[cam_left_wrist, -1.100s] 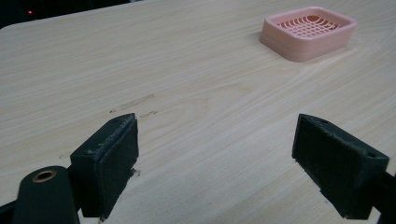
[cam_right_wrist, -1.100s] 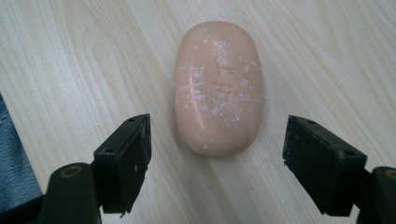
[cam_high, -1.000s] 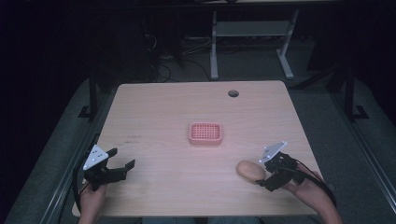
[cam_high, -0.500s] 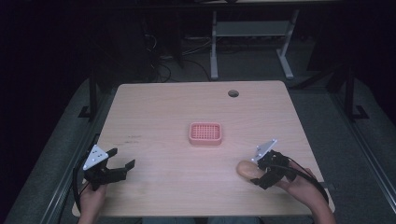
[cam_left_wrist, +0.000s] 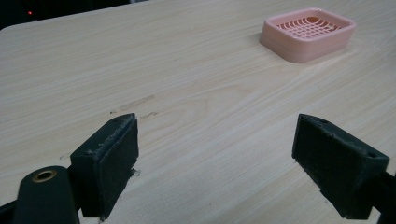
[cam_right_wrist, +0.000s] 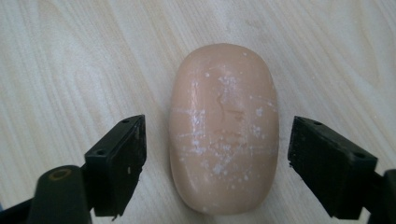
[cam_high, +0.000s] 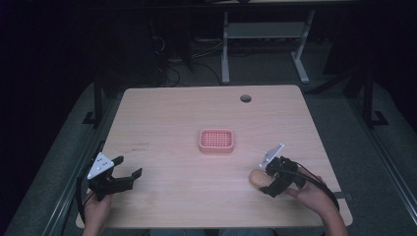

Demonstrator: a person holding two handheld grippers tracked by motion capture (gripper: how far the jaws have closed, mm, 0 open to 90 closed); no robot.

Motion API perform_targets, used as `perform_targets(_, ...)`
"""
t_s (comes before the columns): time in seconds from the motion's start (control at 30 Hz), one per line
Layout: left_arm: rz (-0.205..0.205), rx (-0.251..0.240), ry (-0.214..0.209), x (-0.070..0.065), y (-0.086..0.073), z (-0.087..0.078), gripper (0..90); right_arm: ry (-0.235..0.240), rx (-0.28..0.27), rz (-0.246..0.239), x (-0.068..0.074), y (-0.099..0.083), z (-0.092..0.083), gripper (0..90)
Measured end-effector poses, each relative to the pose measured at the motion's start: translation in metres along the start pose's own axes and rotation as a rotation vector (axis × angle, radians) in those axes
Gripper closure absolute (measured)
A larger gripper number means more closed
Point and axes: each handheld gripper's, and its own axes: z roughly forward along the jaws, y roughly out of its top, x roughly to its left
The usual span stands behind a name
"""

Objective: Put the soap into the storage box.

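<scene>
A peach-coloured oval soap bar (cam_high: 255,178) lies flat on the wooden table (cam_high: 172,113) at the front right. My right gripper (cam_high: 266,181) reaches over it from the right. In the right gripper view the soap bar (cam_right_wrist: 224,126) lies between the jaws of the right gripper (cam_right_wrist: 217,140). Those jaws have just been opening, and a gap shows on each side of the soap. A pink slotted soap dish (cam_high: 216,140) sits at the table's middle. My left gripper (cam_high: 128,167) rests open at the front left with nothing in it, and it faces the soap dish (cam_left_wrist: 308,32).
A round cable hole (cam_high: 245,98) sits near the table's far edge. Behind the table stands a white metal desk frame (cam_high: 225,49) on a dark floor with cables. Bare wood lies between the dish and both grippers.
The right gripper has slid left over the soap bar and its jaws have spread wider. The left gripper and the soap dish have not moved.
</scene>
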Motion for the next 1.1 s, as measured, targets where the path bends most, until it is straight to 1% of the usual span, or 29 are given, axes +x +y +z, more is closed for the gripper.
perform_targets(0.1,0.000,-0.003,-0.002,0.000,0.000,0.000,14.3,0.000,0.012,-0.005,0.000,0.002,0.004,17.6)
perform_targets(0.13,0.001,-0.002,-0.002,0.000,0.000,0.000,14.3,0.001,0.019,0.004,0.001,0.003,0.005,17.7)
perform_targets(0.2,0.001,-0.003,-0.003,0.000,0.000,0.000,14.3,0.001,0.029,0.005,0.001,0.004,0.008,17.6)
perform_targets(0.23,0.001,-0.003,-0.003,0.000,0.000,0.000,14.3,-0.009,0.036,0.001,0.002,0.005,0.010,17.6)
perform_targets(0.3,0.000,-0.004,-0.003,0.000,0.000,0.000,14.3,-0.003,0.044,0.000,0.002,0.006,0.012,17.4)
perform_targets(0.4,0.001,-0.002,-0.001,0.000,0.000,0.000,14.3,-0.011,0.065,-0.012,0.003,0.008,0.015,17.2)
perform_targets(0.57,-0.002,-0.005,-0.003,0.000,0.000,0.000,14.3,-0.018,0.097,-0.002,0.002,0.011,0.018,22.5)
perform_targets(0.63,-0.001,-0.003,-0.003,0.000,0.001,0.000,14.3,-0.026,0.101,-0.004,0.001,0.012,0.019,24.3)
perform_targets(0.73,0.001,-0.005,-0.003,0.000,0.001,0.000,14.3,-0.015,0.104,0.001,0.000,0.013,0.019,27.3)
perform_targets(0.87,-0.002,-0.005,-0.003,0.000,0.001,0.000,14.3,-0.022,0.110,0.003,0.000,0.013,0.018,29.9)
perform_targets(0.97,-0.004,-0.008,-0.004,-0.001,0.001,0.000,14.3,-0.026,0.113,0.003,0.000,0.014,0.019,30.1)
perform_targets(1.1,0.000,-0.006,-0.005,-0.001,0.001,0.000,14.3,-0.016,0.117,0.006,-0.001,0.015,0.018,31.1)
